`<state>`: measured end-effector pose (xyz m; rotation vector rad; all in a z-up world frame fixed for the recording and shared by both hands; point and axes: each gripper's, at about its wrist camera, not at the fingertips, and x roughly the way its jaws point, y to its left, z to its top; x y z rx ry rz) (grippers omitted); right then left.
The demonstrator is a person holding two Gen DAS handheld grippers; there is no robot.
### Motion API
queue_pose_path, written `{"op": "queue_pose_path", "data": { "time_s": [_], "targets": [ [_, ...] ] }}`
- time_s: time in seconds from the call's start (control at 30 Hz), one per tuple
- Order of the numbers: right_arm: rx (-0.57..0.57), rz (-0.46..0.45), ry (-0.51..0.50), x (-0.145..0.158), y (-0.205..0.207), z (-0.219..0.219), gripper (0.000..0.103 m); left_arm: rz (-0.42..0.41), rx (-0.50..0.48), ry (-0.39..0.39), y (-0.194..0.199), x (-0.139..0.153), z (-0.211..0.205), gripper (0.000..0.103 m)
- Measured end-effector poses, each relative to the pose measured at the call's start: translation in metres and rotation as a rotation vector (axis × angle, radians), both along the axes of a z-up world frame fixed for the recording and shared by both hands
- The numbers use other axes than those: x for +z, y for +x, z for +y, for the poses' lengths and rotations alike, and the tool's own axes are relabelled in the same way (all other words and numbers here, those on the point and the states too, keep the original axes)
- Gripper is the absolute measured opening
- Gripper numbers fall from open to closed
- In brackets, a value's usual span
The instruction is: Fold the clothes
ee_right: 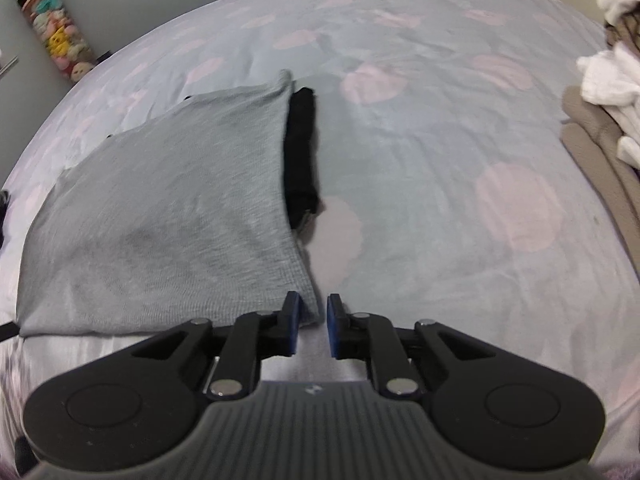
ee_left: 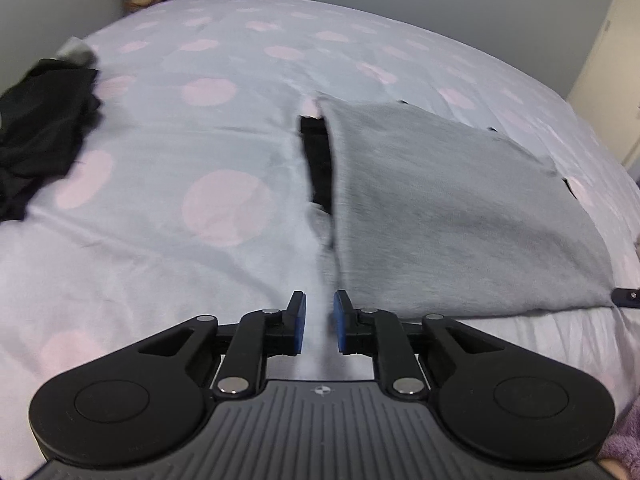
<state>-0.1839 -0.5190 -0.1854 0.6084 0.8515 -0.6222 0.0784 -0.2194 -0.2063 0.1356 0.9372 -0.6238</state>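
A: Garment location?
B: Folded grey garment lies flat on the dotted bed.
A: Claw status?
B: Left claw narrow, empty. Right claw narrow; garment's near corner between the pads, unpinched.
A: Legible markings?
B: None.

You have open bedspread between the folded grey garment and the black heap at the bed's left edge; nothing lies on that stretch. To the right of the grey garment, the bedspread runs bare as far as the pile of beige and white clothes at the right edge. A black strip of cloth pokes out along the garment's right side, so it lies in any low path there. The near edge of the bed is free in front of both grippers. A hanging column of soft toys stands by the far left corner, clear of the bed.
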Motion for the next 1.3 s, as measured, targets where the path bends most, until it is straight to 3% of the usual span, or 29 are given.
{"op": "queue_pose_path", "data": {
  "time_s": [0.2,0.4,0.53,0.63,0.83,1.07,1.17,1.3],
  "targets": [
    [-0.059,-0.004,-0.003,0.002,-0.003,-0.005,0.036,-0.015,0.041,-0.038,0.009,0.006,0.006,0.014],
    [-0.06,-0.051,0.073,0.001,-0.006,-0.008,0.041,-0.012,0.03,-0.045,0.009,0.002,0.002,0.014],
    [-0.044,-0.118,0.106,0.005,-0.01,-0.006,0.042,-0.02,0.05,-0.055,0.008,0.005,0.004,0.014],
    [-0.068,-0.197,0.126,0.011,-0.019,-0.005,0.053,-0.024,0.066,-0.082,0.002,0.012,0.006,0.014],
    [-0.135,-0.369,0.191,0.024,-0.04,-0.001,0.054,-0.063,0.051,-0.115,-0.013,0.046,-0.006,0.015],
    [-0.116,-0.412,0.193,0.033,-0.038,0.005,0.054,-0.115,-0.006,-0.154,-0.043,0.102,-0.042,0.022],
    [-0.135,-0.467,0.218,0.038,-0.042,0.005,0.054,-0.125,-0.054,-0.227,-0.06,0.123,-0.056,0.03],
    [-0.163,-0.548,0.255,0.048,-0.048,0.008,0.054,-0.155,-0.108,-0.274,-0.083,0.144,-0.074,0.031]
  ]
}}
